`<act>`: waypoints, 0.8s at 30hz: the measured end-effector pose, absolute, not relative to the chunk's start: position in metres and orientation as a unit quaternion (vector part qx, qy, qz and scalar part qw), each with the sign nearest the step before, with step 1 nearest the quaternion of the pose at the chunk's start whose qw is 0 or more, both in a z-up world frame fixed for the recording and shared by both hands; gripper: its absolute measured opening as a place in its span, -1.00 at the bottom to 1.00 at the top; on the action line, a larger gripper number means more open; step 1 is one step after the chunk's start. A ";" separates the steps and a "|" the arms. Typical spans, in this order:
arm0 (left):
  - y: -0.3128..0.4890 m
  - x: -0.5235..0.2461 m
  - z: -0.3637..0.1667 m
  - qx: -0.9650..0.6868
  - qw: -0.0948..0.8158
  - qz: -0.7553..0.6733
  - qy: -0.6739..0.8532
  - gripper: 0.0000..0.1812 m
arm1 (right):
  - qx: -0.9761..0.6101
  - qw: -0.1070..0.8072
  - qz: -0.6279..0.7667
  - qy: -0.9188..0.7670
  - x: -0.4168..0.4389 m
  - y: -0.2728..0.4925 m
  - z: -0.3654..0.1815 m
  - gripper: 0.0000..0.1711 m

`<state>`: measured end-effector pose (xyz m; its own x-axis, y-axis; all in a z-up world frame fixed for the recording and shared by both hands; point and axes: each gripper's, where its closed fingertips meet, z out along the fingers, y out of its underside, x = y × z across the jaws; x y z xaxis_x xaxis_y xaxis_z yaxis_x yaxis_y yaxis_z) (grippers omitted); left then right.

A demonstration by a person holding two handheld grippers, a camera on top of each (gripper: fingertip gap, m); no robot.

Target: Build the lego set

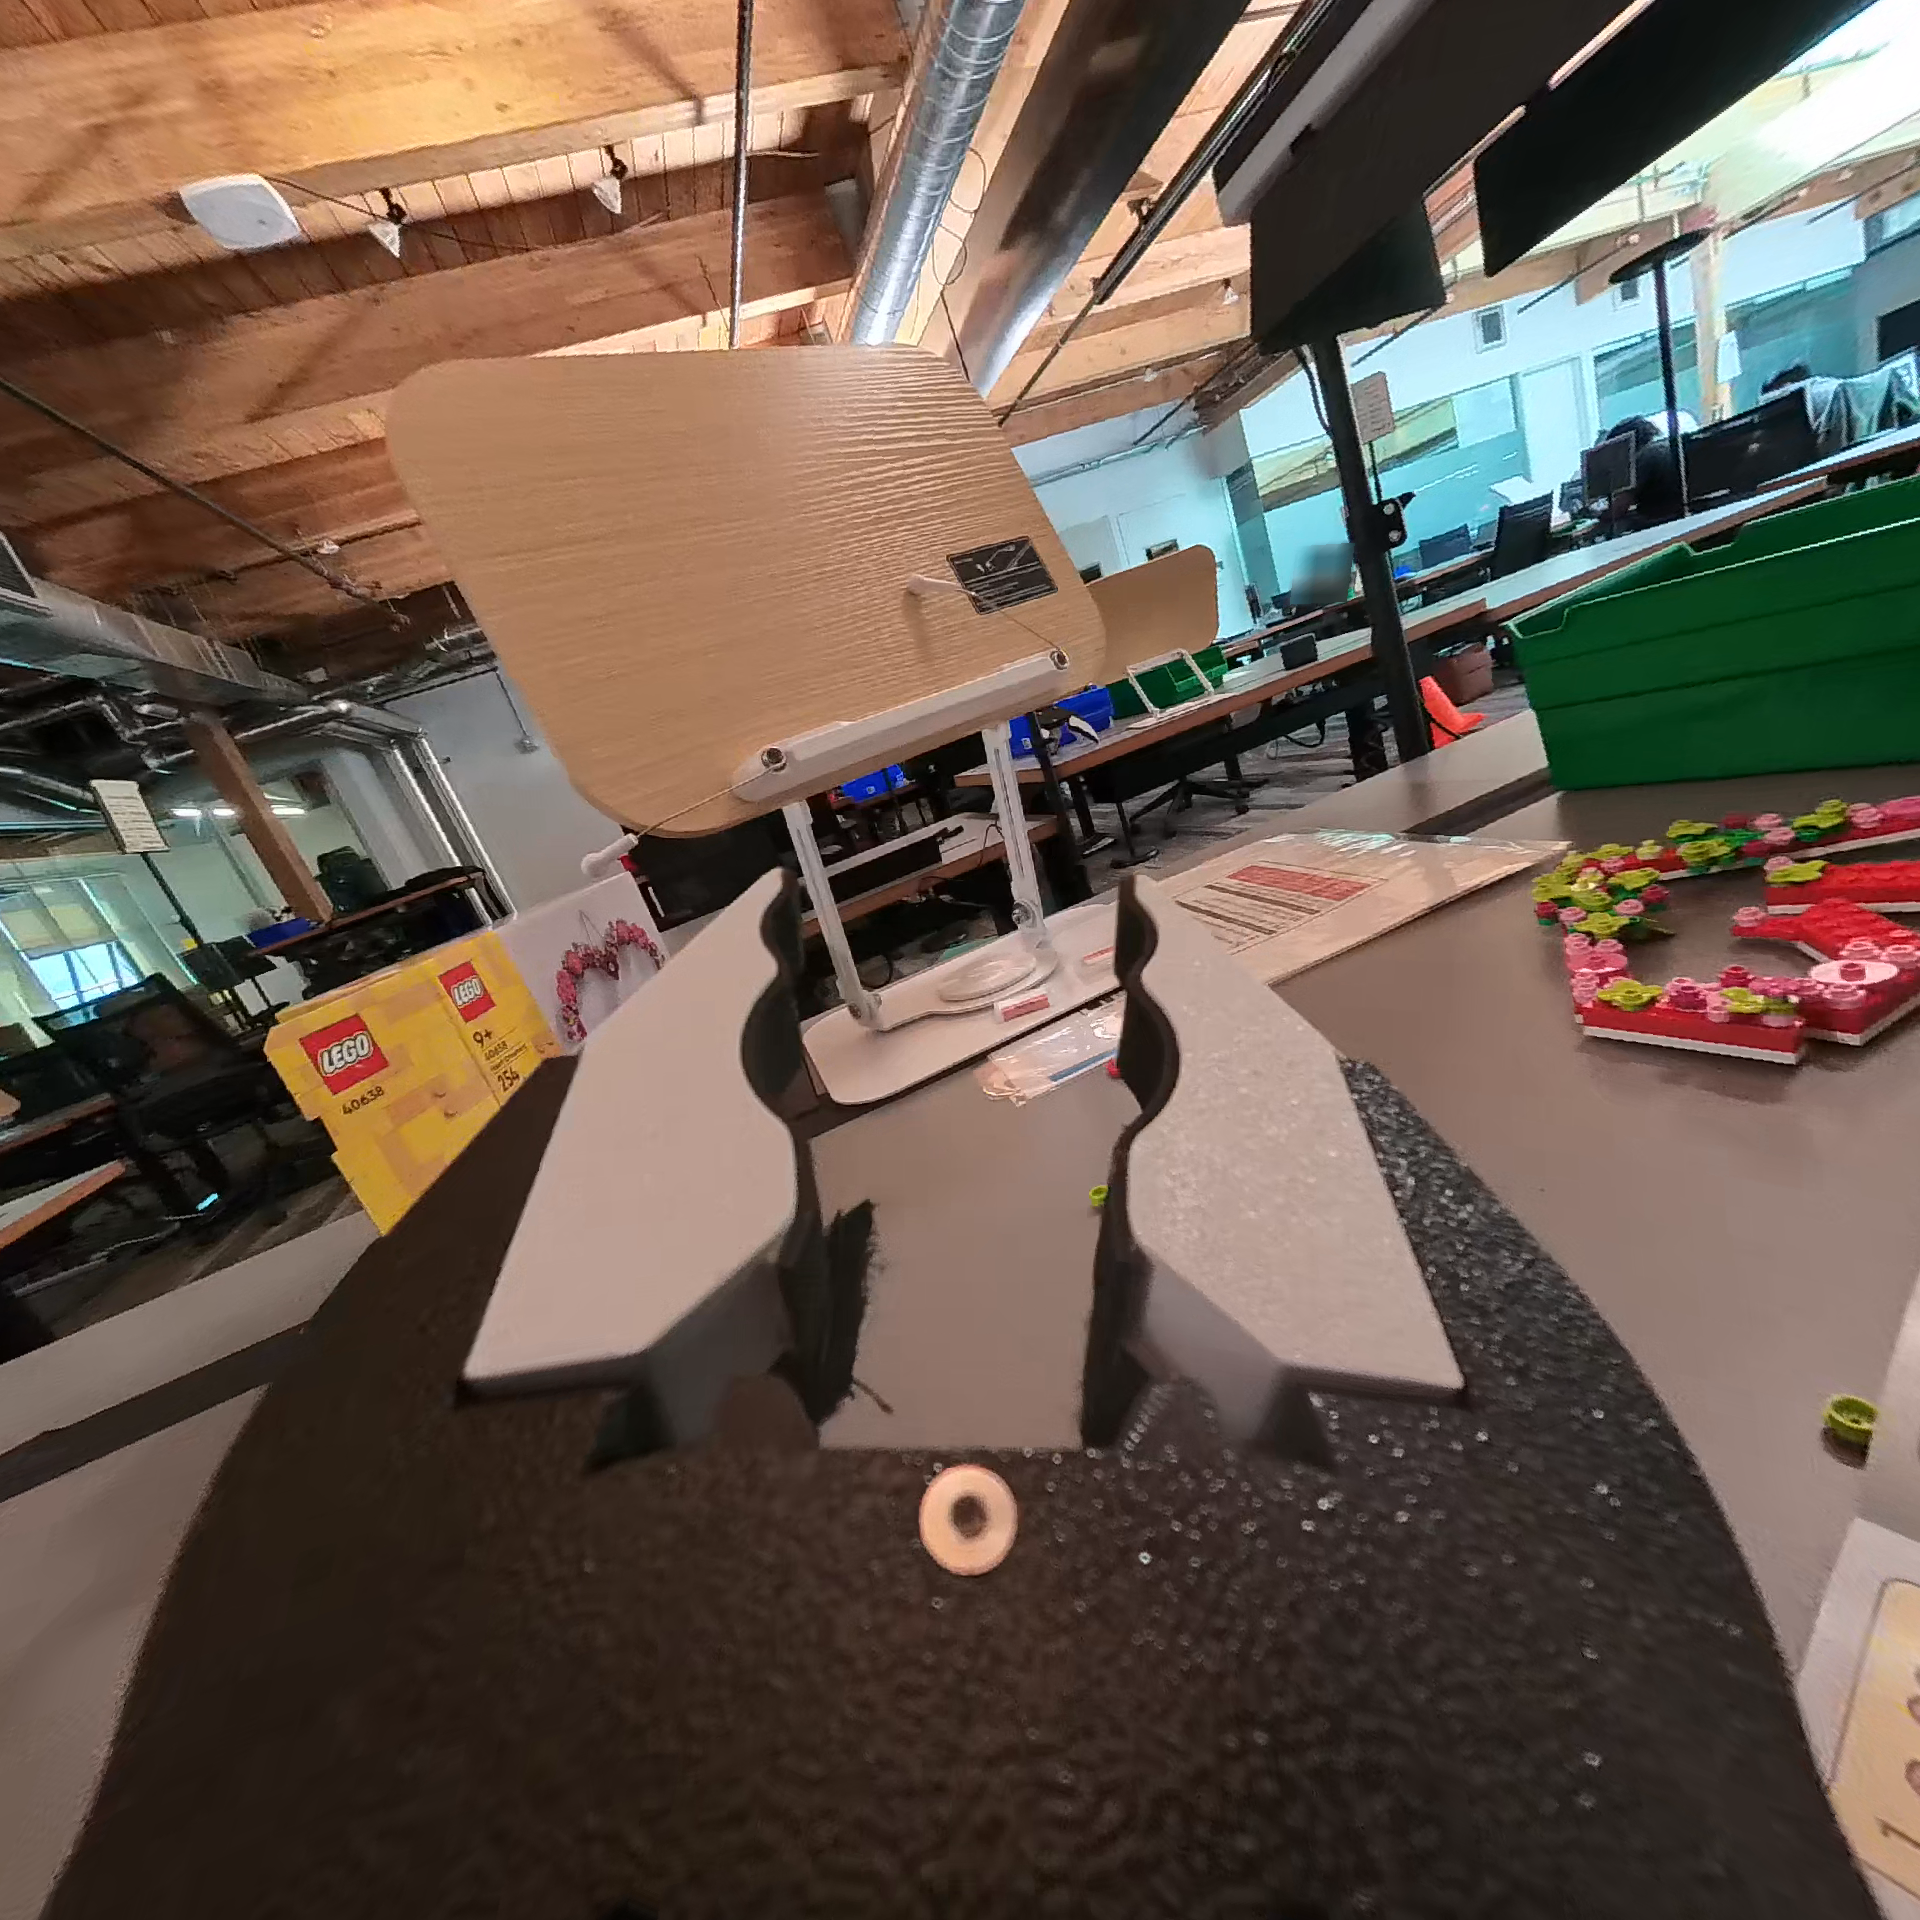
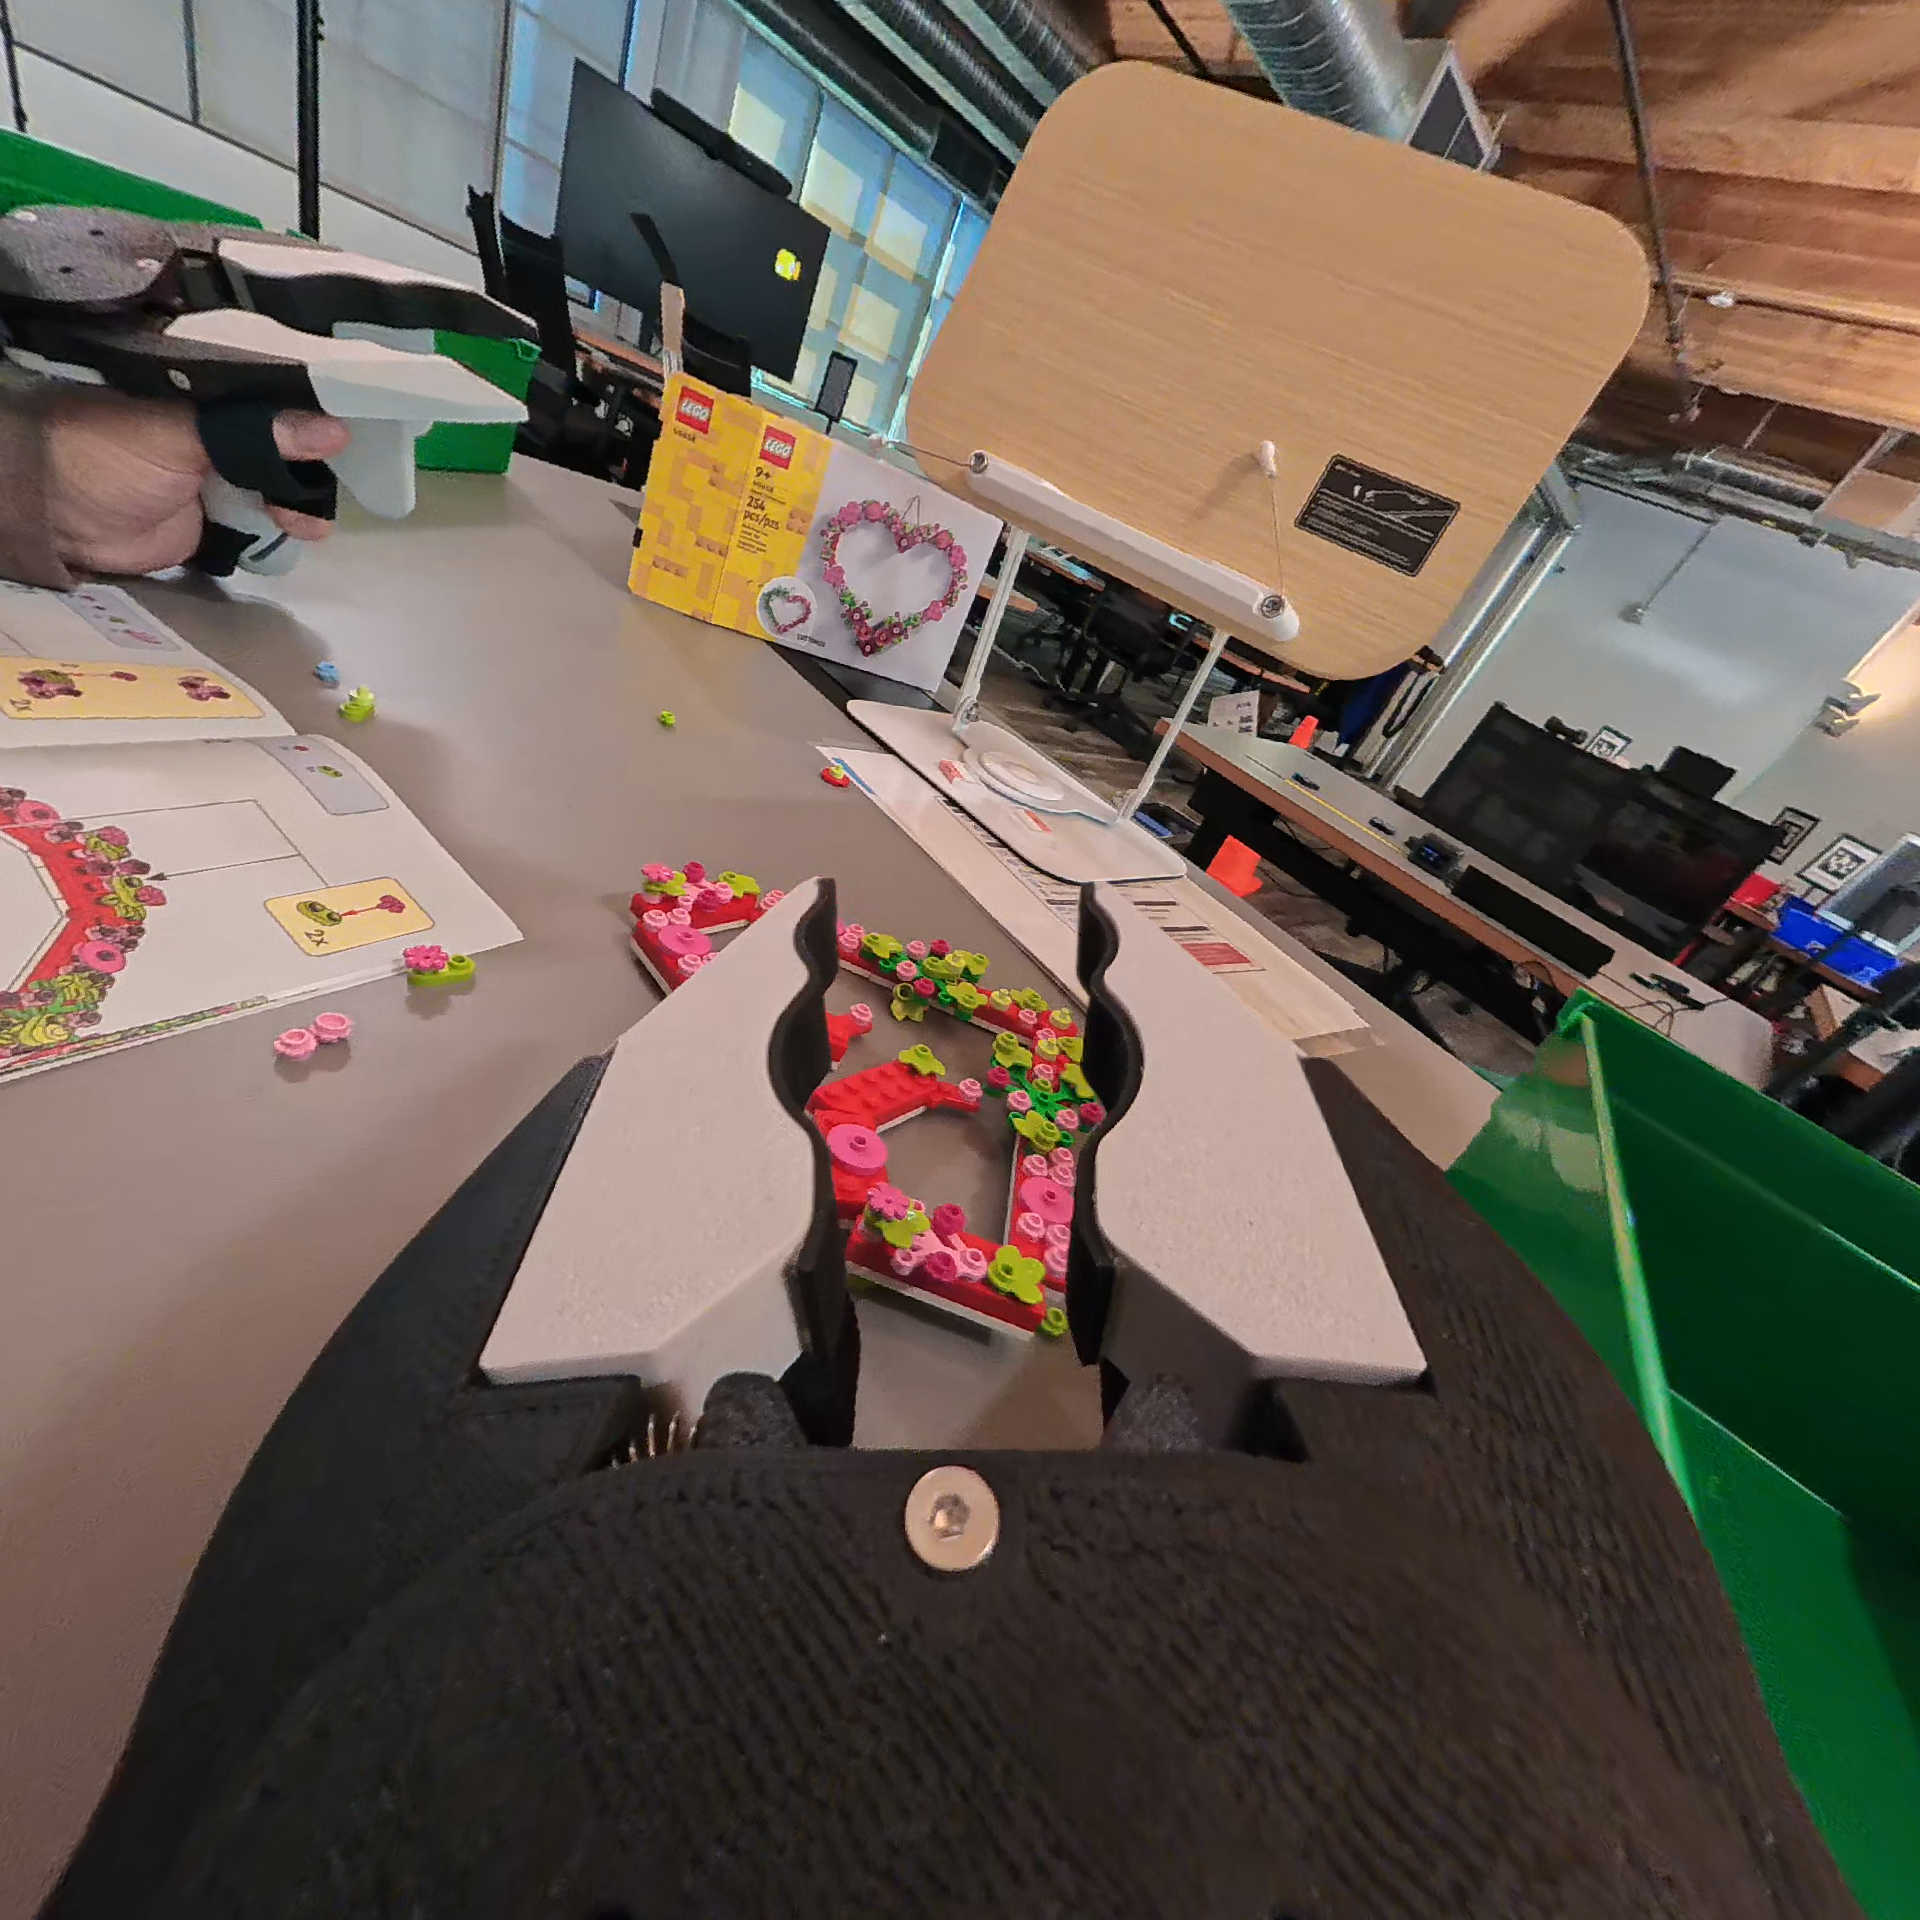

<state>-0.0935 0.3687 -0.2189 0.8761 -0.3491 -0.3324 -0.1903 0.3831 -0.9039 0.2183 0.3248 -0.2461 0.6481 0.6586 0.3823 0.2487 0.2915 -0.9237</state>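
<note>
A red heart-shaped lego build [image 2: 935, 1122] with pink and lime flowers lies on the grey table, straight ahead of my right gripper [image 2: 956, 914], which is open and empty above it. The build also shows at the right of the left wrist view [image 1: 1756, 935]. My left gripper [image 1: 956, 904] is open and empty, held above the table left of the build; it also shows at the far left of the right wrist view [image 2: 416, 353], with a hand around it. Loose pieces lie about: pink flowers [image 2: 312, 1036], a pink-on-lime piece [image 2: 442, 963], a lime piece [image 1: 1849, 1418].
An open instruction booklet [image 2: 208, 862] lies left. A yellow lego box [image 2: 727, 509] and a wooden book stand [image 2: 1278, 364] stand at the back. A green bin [image 2: 1766, 1299] is at the right. A paper sheet [image 1: 1340, 894] lies by the stand. My hands' fingertips stand some 30 cm from each other.
</note>
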 end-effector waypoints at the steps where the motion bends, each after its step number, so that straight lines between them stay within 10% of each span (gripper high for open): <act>1: 0.369 -0.094 -0.219 -0.553 0.795 -0.050 0.243 -0.35 | -0.577 0.701 0.144 -0.392 0.219 0.326 -0.246 -0.48; 24: 0.370 -0.097 -0.218 -0.553 0.799 -0.046 0.234 -0.37 | -0.580 0.699 0.153 -0.389 0.221 0.327 -0.247 -0.48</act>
<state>-0.0971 0.3695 -0.2178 0.8865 -0.3324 -0.3218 -0.1839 0.3850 -0.9044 0.2207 0.3267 -0.2470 0.6507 0.6652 0.3662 0.2372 0.2800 -0.9302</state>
